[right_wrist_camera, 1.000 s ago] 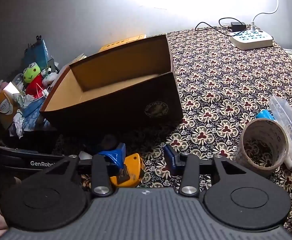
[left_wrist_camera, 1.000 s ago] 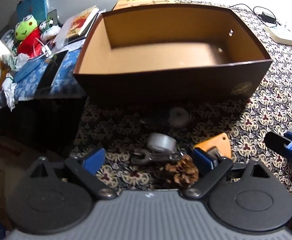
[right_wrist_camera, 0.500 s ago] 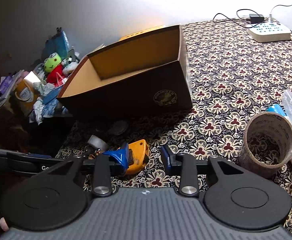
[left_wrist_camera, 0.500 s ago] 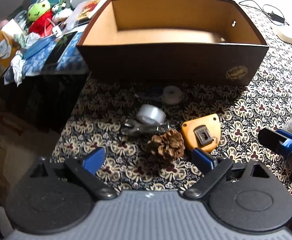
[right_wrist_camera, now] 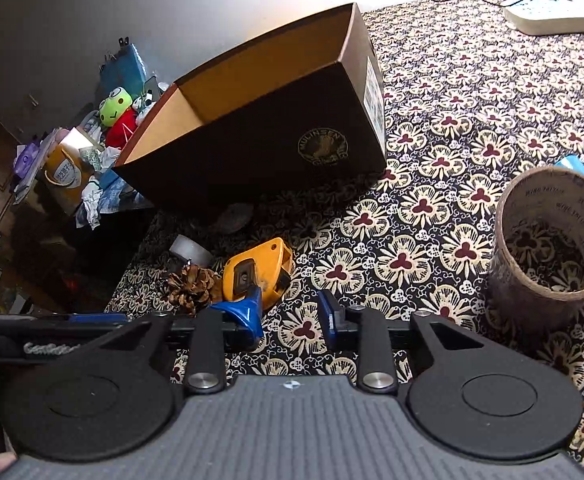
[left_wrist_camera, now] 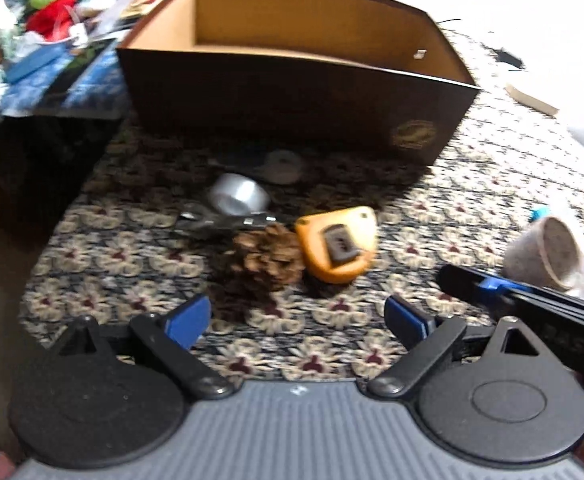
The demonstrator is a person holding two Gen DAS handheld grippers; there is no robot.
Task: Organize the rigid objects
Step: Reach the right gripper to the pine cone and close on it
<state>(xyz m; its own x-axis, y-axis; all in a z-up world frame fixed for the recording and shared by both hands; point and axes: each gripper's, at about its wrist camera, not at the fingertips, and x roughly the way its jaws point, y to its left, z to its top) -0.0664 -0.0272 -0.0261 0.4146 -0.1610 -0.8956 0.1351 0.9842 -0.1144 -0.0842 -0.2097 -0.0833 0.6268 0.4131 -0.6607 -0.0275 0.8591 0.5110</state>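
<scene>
Left wrist view: the left tongs (left_wrist_camera: 296,318) gape wide and empty above the patterned table (left_wrist_camera: 132,256), with a pine cone (left_wrist_camera: 266,258) just beyond them, touching an orange tape measure (left_wrist_camera: 338,242). A silver tape roll (left_wrist_camera: 238,199) and what may be a wrench (left_wrist_camera: 220,222), blurred, lie nearer the open brown box (left_wrist_camera: 292,96). The right tongs (right_wrist_camera: 292,314) stand open, empty, beside a large brown tape roll (right_wrist_camera: 548,240).

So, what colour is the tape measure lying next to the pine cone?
Orange, with a dark clip; the tape measure shows best in the right wrist view.
</scene>
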